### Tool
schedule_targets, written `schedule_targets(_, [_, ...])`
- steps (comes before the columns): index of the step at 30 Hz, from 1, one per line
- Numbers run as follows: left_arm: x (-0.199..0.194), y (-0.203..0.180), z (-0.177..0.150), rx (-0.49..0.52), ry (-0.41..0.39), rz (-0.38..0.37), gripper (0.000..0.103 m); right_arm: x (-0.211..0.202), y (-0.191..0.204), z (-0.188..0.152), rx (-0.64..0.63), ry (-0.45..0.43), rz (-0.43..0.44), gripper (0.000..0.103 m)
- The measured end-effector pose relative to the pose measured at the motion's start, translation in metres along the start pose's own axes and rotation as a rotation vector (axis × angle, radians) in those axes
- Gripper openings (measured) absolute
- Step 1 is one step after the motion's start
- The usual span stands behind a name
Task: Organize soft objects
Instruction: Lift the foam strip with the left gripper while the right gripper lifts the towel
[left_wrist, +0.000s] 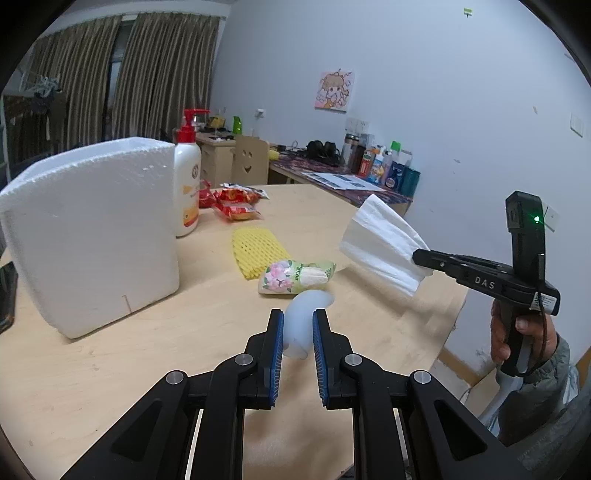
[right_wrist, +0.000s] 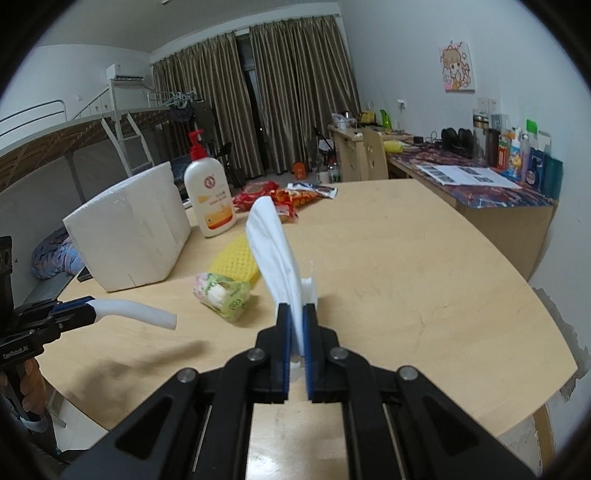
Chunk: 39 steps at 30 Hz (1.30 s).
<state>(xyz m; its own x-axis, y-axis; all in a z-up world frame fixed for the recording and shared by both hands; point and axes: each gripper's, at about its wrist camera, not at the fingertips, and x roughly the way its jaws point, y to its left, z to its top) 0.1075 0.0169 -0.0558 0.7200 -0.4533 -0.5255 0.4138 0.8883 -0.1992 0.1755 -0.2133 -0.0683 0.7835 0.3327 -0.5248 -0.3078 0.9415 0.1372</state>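
Observation:
My left gripper (left_wrist: 298, 318) is shut on a pale white foam tube (left_wrist: 306, 314), held above the wooden table (left_wrist: 147, 362); the right wrist view shows that tube (right_wrist: 136, 312) curving out of the left gripper (right_wrist: 86, 306). My right gripper (right_wrist: 296, 312) is shut on a folded white tissue (right_wrist: 275, 254), which stands up from the jaws. From the left wrist view the tissue (left_wrist: 380, 245) fans out of the right gripper (left_wrist: 419, 256), in the air over the table's right side. A flowered tissue packet (left_wrist: 295, 277) and a yellow foam net (left_wrist: 256, 249) lie on the table.
A white styrofoam box (left_wrist: 92, 232) stands at the left, a lotion pump bottle (left_wrist: 187, 181) behind it. Red snack packets (left_wrist: 236, 201) lie farther back. A desk with bottles (left_wrist: 384, 170) lines the wall. A hand (left_wrist: 517, 336) holds the right gripper's handle.

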Motion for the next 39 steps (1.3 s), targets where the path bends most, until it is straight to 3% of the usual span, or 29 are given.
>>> schedule_targets(21, [-0.045,-0.002,-0.002,-0.047,-0.070,0.070,0.017,-0.036,0.045,0.005,-0.097,-0.087,0.064,0.009])
schedule_targets(39, [-0.075,0.004,-0.005,-0.084,-0.106,0.154,0.017,-0.029,0.079,0.012,-0.174,-0.113,0.167,0.009])
